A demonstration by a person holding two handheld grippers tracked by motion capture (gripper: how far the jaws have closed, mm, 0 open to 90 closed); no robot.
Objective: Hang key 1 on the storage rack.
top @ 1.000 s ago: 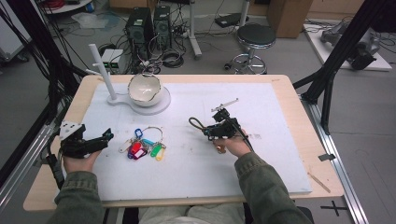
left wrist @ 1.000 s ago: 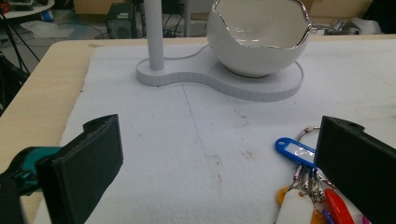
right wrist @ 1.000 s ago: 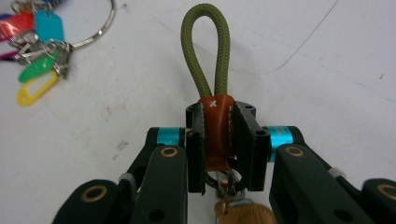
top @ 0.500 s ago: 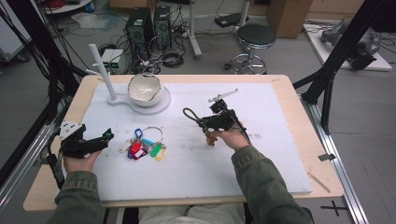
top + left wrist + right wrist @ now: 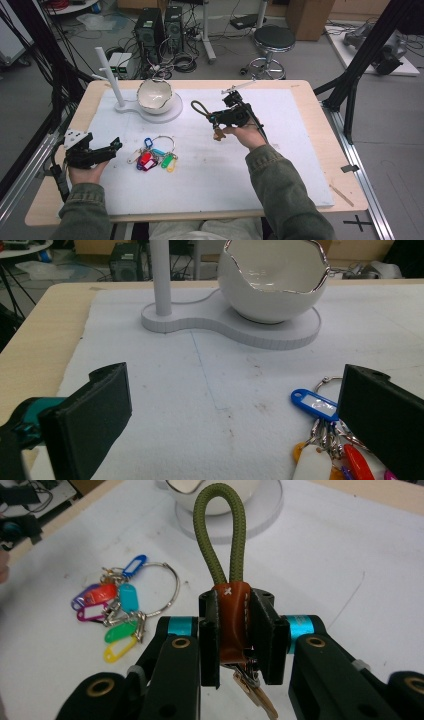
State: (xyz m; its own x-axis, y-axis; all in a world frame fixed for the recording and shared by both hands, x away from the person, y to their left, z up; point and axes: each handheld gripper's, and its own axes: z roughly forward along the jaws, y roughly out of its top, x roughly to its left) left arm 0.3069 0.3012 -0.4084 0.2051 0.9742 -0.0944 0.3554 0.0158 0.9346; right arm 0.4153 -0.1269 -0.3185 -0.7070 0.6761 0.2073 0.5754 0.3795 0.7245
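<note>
The right tool [image 5: 239, 630] stands pressed together on the brown leather sleeve of a key fob [image 5: 231, 625]. Pinching the sleeve leaves the olive cord loop [image 5: 220, 535] free above the jaws and the brass key [image 5: 257, 700] hanging below them, so the loop probably remains available for hooking over a peg. In the high view the fob [image 5: 214, 120] sits at frame centre, held clear above the white mat [image 5: 210, 180].

The left tool [image 5: 92, 152], at the lower left of the high view, lies low on the mat with its jaws spread and nothing between them; this reads as a parked, waiting position. Just to its right lies a bunch of coloured key tags [image 5: 155, 159] on a wire ring, apart from both tools.

Farther up the frame, at upper left, a white stand [image 5: 172, 111] carries a white bowl [image 5: 154, 95] and an upright post [image 5: 109, 75]. The post is the likely hanging point. The path from the fob to the post crosses above the bowl's jagged rim; open room lies over the mat's centre and right half. The tabletop [image 5: 320, 145] edge is well apart from the fob.
</note>
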